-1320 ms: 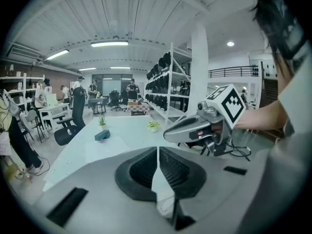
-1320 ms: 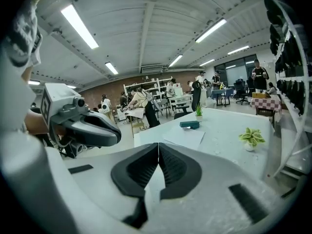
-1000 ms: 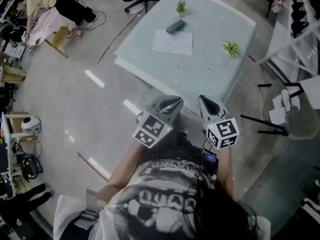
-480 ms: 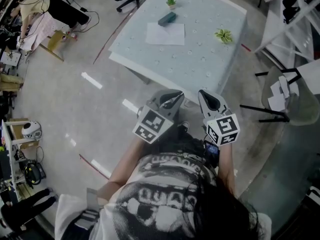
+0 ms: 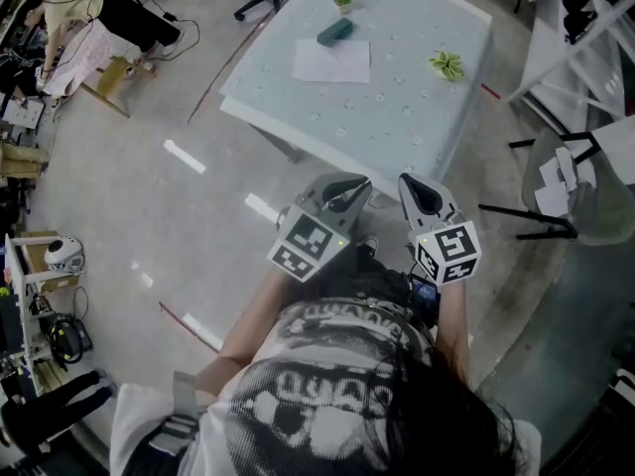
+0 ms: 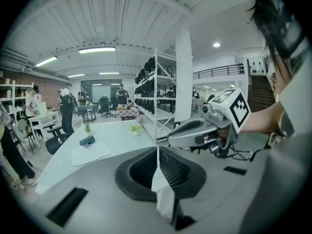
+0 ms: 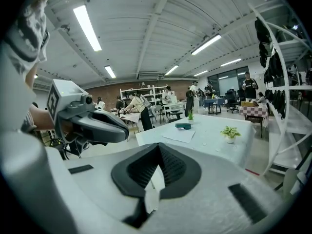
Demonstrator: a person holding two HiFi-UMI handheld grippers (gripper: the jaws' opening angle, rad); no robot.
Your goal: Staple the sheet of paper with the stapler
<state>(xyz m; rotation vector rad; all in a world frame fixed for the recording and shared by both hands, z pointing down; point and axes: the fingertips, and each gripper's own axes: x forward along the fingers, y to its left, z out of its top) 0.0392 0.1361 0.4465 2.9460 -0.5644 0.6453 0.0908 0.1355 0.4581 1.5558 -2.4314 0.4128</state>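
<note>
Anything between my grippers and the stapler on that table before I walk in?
Nothing visible does. The left gripper and right gripper hang over open floor short of the table. Its near part is bare up to the sheet of paper, stapler just beyond. Both plants stand off that path.

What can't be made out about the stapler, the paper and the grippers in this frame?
The stapler: too small in all three views to tell which way its mouth faces.
The sheet of paper: too distant to tell one sheet from several, or whether the stapler touches it.
The hands: in the head view, hidden under the left gripper and right gripper, both shut and empty.
</note>
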